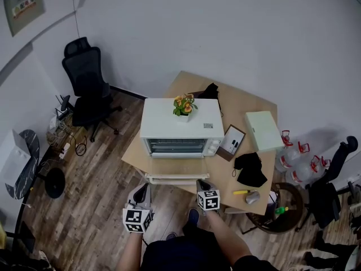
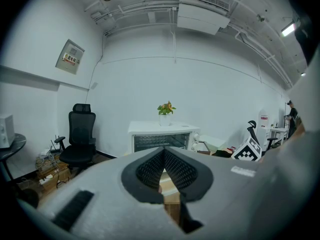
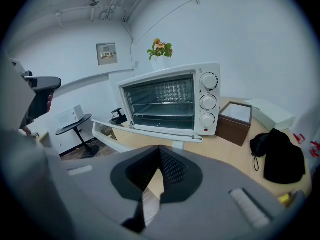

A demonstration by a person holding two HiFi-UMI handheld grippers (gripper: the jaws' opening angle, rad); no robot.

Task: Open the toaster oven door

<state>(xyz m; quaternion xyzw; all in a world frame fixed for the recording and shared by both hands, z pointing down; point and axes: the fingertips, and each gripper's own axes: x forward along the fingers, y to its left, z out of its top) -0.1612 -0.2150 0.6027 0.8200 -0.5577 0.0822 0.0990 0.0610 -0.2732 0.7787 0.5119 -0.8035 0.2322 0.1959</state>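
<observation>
A white toaster oven [image 1: 180,123] stands on the wooden table [image 1: 225,168]. Its door [image 1: 176,178] is folded down flat toward me, and the wire rack shows inside. In the right gripper view the oven [image 3: 175,101] is ahead, with the lowered door [image 3: 145,130] sticking out over the table edge. My left gripper [image 1: 144,189] hangs below the table's front edge, left of the door, jaws shut and empty [image 2: 163,151]. My right gripper [image 1: 202,183] is just in front of the door's right end, also shut on nothing [image 3: 159,149].
A potted plant [image 1: 184,105] sits on the oven. To its right lie a brown box [image 1: 232,141], a pale green box [image 1: 263,130] and black cloth [image 1: 250,169]. A black office chair [image 1: 84,83] stands far left; water bottles [image 1: 299,157] and a stool [image 1: 285,208] stand at the right.
</observation>
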